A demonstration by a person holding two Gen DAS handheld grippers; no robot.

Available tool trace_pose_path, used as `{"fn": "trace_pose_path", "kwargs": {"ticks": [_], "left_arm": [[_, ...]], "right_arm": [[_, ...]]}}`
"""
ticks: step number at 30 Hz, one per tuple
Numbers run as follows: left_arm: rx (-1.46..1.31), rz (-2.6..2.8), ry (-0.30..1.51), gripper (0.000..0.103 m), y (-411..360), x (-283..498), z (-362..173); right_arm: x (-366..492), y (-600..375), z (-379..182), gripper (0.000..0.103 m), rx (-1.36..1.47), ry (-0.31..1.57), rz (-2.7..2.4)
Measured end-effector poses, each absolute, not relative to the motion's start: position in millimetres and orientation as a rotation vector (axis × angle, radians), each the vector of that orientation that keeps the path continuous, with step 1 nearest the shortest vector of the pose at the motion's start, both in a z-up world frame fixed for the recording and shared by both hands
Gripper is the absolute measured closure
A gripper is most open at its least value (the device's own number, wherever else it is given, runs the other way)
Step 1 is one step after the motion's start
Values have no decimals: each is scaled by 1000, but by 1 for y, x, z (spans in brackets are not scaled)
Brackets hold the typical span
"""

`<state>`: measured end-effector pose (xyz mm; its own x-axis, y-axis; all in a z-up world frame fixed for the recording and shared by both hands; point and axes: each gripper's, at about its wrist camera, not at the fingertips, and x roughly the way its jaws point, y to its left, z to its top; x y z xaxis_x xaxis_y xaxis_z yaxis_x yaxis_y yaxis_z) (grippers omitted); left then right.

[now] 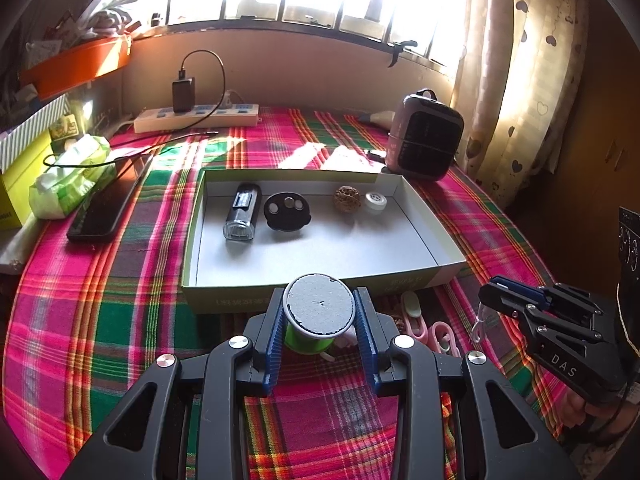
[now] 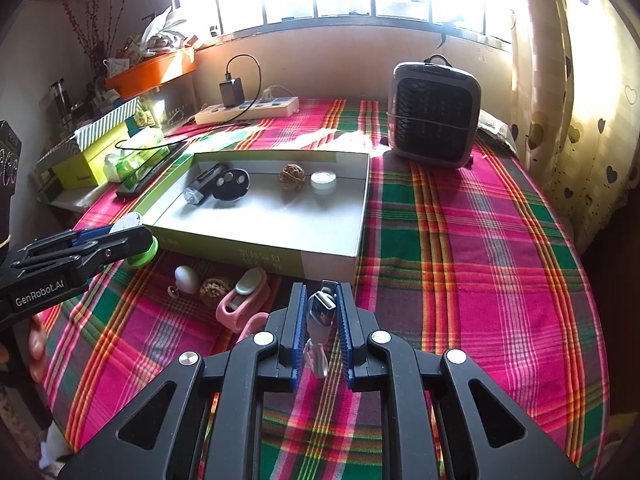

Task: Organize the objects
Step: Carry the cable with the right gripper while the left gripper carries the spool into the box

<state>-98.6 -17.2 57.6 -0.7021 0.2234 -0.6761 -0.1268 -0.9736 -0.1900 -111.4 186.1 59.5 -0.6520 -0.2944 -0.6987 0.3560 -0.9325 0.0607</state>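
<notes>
The left claw (image 1: 319, 322) is closed snug on a green plastic thread spool w/ a grey round paper top (image 1: 319, 305). The blue ribbed fingers (image 1: 275, 334) press both sides of the spool, held just in front of the near wall of the shallow white cardboard box w/ green sides (image 1: 224, 300).

The right claw (image 2: 323, 314) is nearly closed on a small silver USB plug w/ a clear body (image 2: 322, 304), pinched between the pads, near the box's front corner.

The spool looks light & hard, but round, so it could roll when put down. Best to hold it by the middle, like now, and set it flat on its end. The plug is tiny & smooth, prob. slippery, so pinch its flat sides.

Still on the plaid cloth on the desk: a white egg-shaped thing (image 2: 187, 279), a brown bumpy walnut (image 2: 213, 289) & pink plastic clips (image 2: 242, 298). Inside the box: a black torch (image 1: 241, 216), a black round disc (image 1: 287, 211), another walnut (image 1: 347, 199) & a white cap (image 1: 376, 201).
</notes>
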Motion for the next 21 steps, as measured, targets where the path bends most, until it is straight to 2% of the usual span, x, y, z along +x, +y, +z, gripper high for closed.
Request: {"fn": "trace_pose_path", "kwargs": {"ticks": [21], "left_arm": [[-1086, 2742, -186, 72, -25, -119, 72]], "right_arm": [[-137, 182, 83, 87, 1010, 69, -2531]]}}
